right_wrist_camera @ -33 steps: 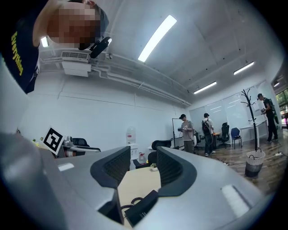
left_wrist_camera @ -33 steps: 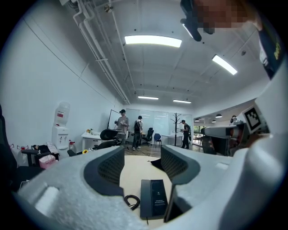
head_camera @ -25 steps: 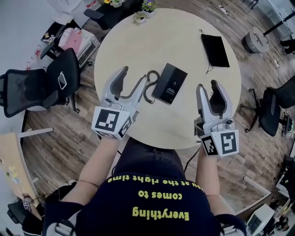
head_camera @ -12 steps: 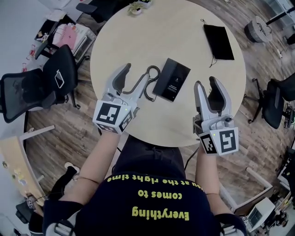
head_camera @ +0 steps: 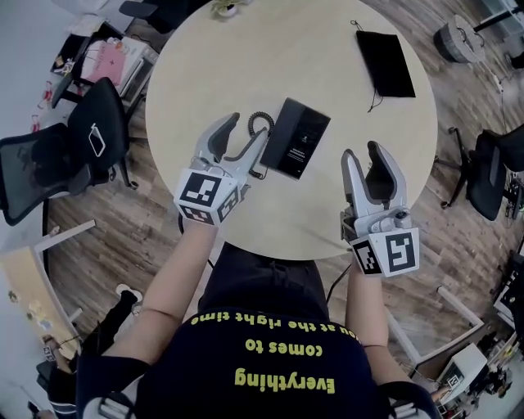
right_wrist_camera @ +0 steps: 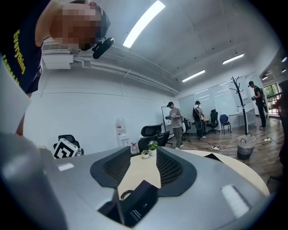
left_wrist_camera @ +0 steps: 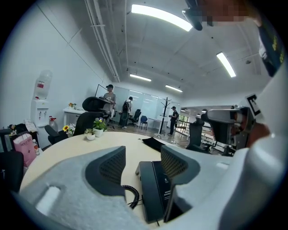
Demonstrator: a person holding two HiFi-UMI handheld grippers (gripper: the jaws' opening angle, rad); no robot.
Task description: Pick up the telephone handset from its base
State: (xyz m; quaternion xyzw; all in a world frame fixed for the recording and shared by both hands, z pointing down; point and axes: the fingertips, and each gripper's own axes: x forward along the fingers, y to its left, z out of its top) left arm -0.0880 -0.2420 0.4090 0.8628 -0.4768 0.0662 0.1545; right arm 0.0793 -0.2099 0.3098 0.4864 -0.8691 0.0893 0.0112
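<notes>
A flat black telephone (head_camera: 300, 149) lies near the middle of the round table (head_camera: 246, 57). Its handset (head_camera: 281, 137) rests on the base along the left side, and a coiled cord (head_camera: 259, 127) runs off that side. My left gripper (head_camera: 246, 133) is open just left of the phone, with its right jaw by the cord. In the left gripper view the handset (left_wrist_camera: 148, 191) lies between and beyond the open left gripper (left_wrist_camera: 143, 162). My right gripper (head_camera: 362, 159) is open over the table's near right edge, apart from the phone (right_wrist_camera: 138, 203). Nothing is held.
A black pouch (head_camera: 385, 64) lies at the table's far right. Small potted plants (head_camera: 225, 7) stand at the far edge. Black office chairs (head_camera: 97, 131) stand left of the table and another (head_camera: 491, 176) at the right. People stand far off in the room (left_wrist_camera: 109, 99).
My left gripper has moved forward and to the right, closer to the phone's cord side. The right gripper has stayed about where it was, still open.
</notes>
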